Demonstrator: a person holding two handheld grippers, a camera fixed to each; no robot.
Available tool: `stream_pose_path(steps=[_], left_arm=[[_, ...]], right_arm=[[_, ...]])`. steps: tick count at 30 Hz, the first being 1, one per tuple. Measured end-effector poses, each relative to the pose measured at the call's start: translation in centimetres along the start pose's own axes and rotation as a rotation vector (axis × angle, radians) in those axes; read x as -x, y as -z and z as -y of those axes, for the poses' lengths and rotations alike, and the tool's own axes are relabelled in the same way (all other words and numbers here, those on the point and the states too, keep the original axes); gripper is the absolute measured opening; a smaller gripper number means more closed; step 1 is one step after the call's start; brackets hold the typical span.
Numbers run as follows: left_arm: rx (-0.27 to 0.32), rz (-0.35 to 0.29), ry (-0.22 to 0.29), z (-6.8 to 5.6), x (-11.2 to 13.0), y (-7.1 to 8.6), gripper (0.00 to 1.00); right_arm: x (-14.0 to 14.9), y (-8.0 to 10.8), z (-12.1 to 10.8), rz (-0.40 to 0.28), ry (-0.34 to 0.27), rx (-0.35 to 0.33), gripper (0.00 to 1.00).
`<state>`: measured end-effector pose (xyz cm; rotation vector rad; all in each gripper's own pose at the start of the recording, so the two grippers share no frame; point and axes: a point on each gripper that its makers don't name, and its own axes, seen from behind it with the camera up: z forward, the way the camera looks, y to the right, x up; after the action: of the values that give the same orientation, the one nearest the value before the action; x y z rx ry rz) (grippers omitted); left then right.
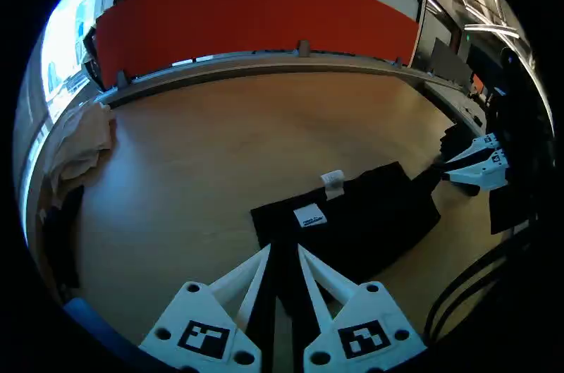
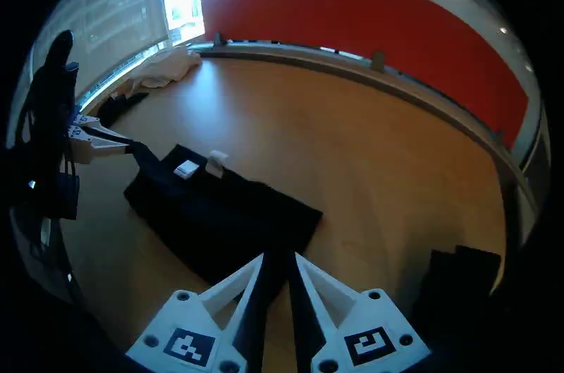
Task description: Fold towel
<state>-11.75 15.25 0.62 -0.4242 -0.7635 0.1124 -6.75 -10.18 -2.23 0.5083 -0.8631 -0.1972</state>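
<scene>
Towel (image 1: 366, 218) lies dark across the wooden table (image 1: 211, 140), left gripper (image 1: 283, 253) pinched tight on one corner, right gripper (image 2: 277, 259) nipped on another. Lift unevenly and the thin cloth could slip free, skewing the fold.

The black cloth towel (image 1: 366, 221) is showing white tags (image 1: 310, 216) against the tan wooden table (image 1: 233, 133). The orange-red divider panel (image 1: 254, 17) is glowing. The white plastic left gripper (image 1: 283, 253) and right gripper (image 2: 278, 257) are wearing black-and-white square markers (image 1: 208, 339).
</scene>
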Motion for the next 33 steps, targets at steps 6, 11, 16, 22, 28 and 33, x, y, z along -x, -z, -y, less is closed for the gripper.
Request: stream_pose_path(steps=[6,11,16,22,28,33], left_arm=[[-0.012,0.006,0.003,0.5,0.0,-1.0,0.11],[-0.029,0.024,-0.006,1.0,0.5,-2.3,0.11],[-0.05,0.044,-0.038,1.3,1.3,-3.3,0.13],[-0.07,0.045,-0.061,1.7,1.5,-3.8,0.2],[-0.081,0.043,-0.039,2.5,1.6,-3.5,0.43],[-0.07,0.042,-0.01,2.5,1.7,-2.7,0.71]], right_arm=[[-0.1,-1.2,-0.4,0.017,0.003,0.004,0.17],[0.0,-2.3,-0.7,0.036,-0.005,0.014,0.17],[0.4,-3.0,-1.0,0.052,-0.011,0.035,0.22],[1.1,-3.3,-1.9,0.066,-0.001,0.083,0.3],[1.5,-3.3,-2.3,0.068,-0.009,0.097,0.44],[1.3,-2.8,-2.3,0.051,-0.018,0.099,0.72]])
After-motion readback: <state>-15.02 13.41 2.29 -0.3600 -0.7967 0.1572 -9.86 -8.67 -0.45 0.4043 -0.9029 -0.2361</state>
